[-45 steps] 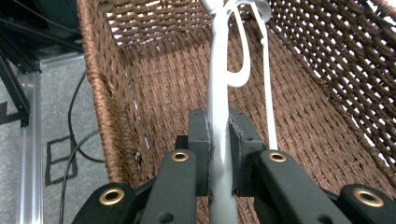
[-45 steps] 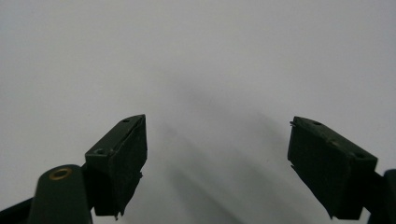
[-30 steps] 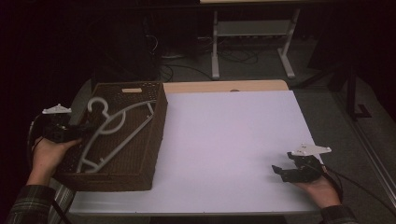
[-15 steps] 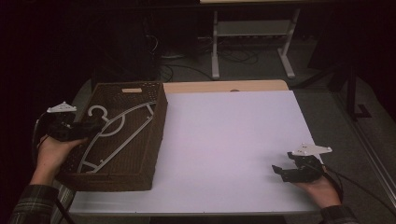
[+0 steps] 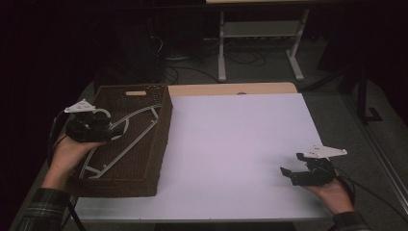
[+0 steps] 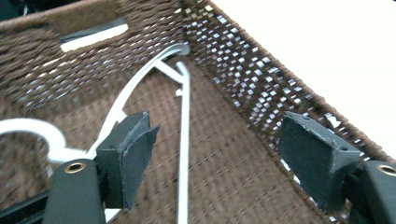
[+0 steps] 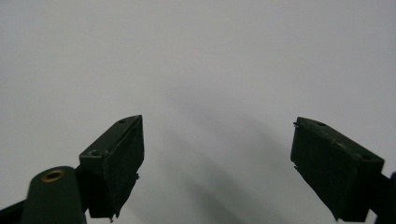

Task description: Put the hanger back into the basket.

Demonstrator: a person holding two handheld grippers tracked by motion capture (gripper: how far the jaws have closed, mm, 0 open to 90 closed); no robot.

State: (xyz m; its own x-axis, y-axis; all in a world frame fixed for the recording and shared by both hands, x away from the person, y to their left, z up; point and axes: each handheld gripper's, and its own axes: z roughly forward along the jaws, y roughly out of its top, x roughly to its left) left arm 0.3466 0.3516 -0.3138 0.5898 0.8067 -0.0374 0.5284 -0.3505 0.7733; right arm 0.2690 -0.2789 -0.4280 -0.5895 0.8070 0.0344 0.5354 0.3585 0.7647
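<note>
the white hanger [image 5: 126, 137] lies flat inside the brown wicker basket [image 5: 144, 185] at the left end of the white table [image 5: 231, 144], its long bar running slantwise along the basket floor toward the far right corner. in the high view its hook end is covered by the left gripper [image 5: 115, 132] and the hand around it, and its lower corner near the basket's front wall is dim and hard to follow. the left gripper hangs over the basket's left side; its jaws have just been opening, and in the left gripper view they stand wide apart with the hanger [image 6: 184, 140] lying loose on the weave below them, touched by neither pad as far as the frame shows. there the hook's curve is cut off at the left edge and partly masked by the left jaw, and the bar runs out of the bottom of the frame. the basket's handle slot [image 6: 95, 37] shows in the far wall, blurred. the right gripper [image 5: 292, 174] rests low over the near right corner of the table, well apart from the basket, its jaws spread wide with nothing between them; the right gripper view gives bare white tabletop [image 7: 201, 70] beyond the pads. the room behind the table is too dark to read beyond a pale metal stand [image 5: 260, 43].
</note>
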